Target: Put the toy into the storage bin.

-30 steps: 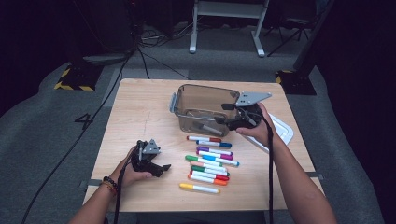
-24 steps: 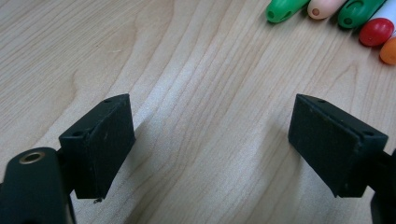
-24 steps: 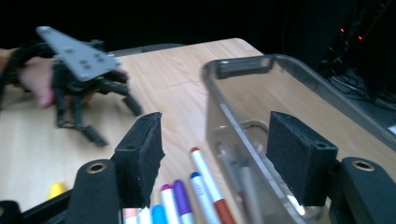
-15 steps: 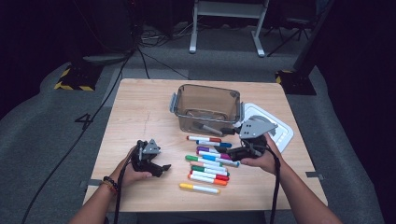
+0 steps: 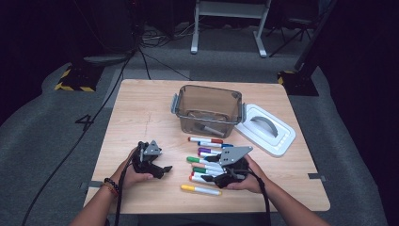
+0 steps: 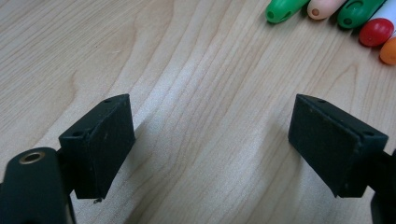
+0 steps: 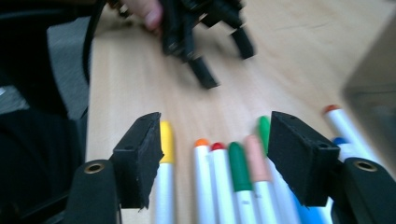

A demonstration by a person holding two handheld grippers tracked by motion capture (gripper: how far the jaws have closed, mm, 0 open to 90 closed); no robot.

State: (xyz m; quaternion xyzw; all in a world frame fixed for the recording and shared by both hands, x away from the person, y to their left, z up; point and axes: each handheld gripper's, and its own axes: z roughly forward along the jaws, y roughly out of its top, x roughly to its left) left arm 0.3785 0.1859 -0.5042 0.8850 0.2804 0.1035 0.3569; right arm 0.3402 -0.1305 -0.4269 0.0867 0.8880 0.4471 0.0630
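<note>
One marker (image 5: 209,129) already lies in the clear bin (image 5: 207,109) at the far middle of the table (image 5: 141,108), so by my reading the packing has only begun; its white lid (image 5: 266,128) lies off, just right of the bin. About ten markers (image 5: 205,160) are left in a loose row on the wood between the bin and me, the yellow marker (image 5: 201,189) nearest my edge.

Both of my hands rest low over the near half of the table, forearms coming in from the near edge. My right gripper (image 5: 217,179) hangs just above the near end of the row, pointing left toward the caps, its jaws parted about halfway and holding nothing; in the right gripper view the orange, red, green marker (image 7: 239,172) and a pale pink one lie in the gap between the pads, none of them pinched, with the yellow just inside the left pad. I judge the next pick will come from those.

My left gripper (image 5: 160,170) sits left of the markers, well apart from the bin, jaws spread wide and empty over bare wood; the left gripper view shows cap ends at its far right corner.
</note>
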